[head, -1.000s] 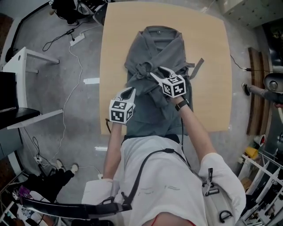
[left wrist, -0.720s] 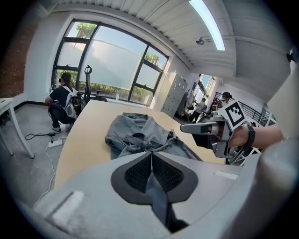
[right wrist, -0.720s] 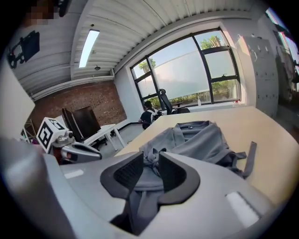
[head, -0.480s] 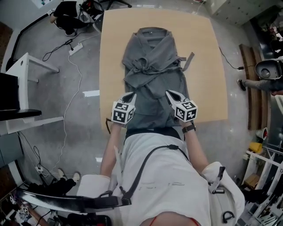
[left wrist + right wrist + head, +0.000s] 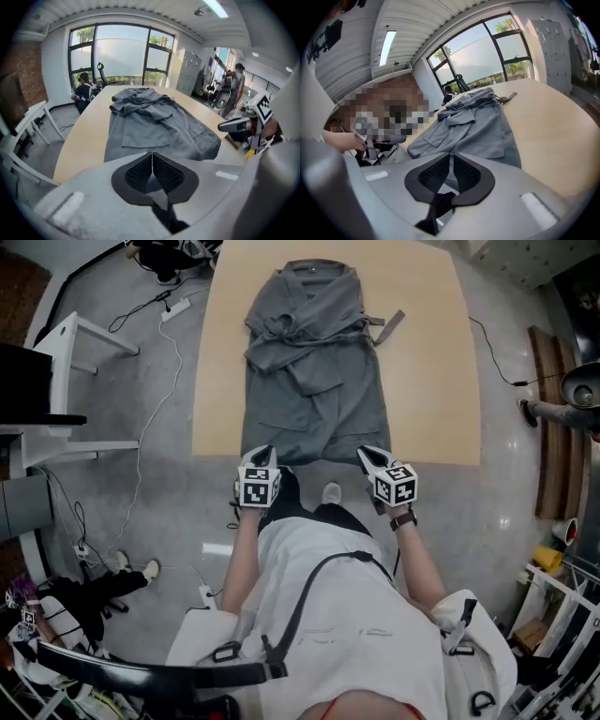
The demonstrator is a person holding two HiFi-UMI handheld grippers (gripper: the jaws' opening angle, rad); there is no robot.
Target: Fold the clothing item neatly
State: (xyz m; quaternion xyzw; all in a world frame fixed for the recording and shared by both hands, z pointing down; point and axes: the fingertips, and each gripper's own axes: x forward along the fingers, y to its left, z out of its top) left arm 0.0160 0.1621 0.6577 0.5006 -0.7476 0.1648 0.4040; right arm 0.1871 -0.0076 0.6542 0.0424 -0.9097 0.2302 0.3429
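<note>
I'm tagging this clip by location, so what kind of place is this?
Probably an office-like lab or workshop: a big table holding a garment, tall windows, and a power strip on the bare floor.

Your robe lies spread flat along the table, collar at the far end, hem at the near edge. Your left gripper and right gripper pinch its two hem corners.
</note>
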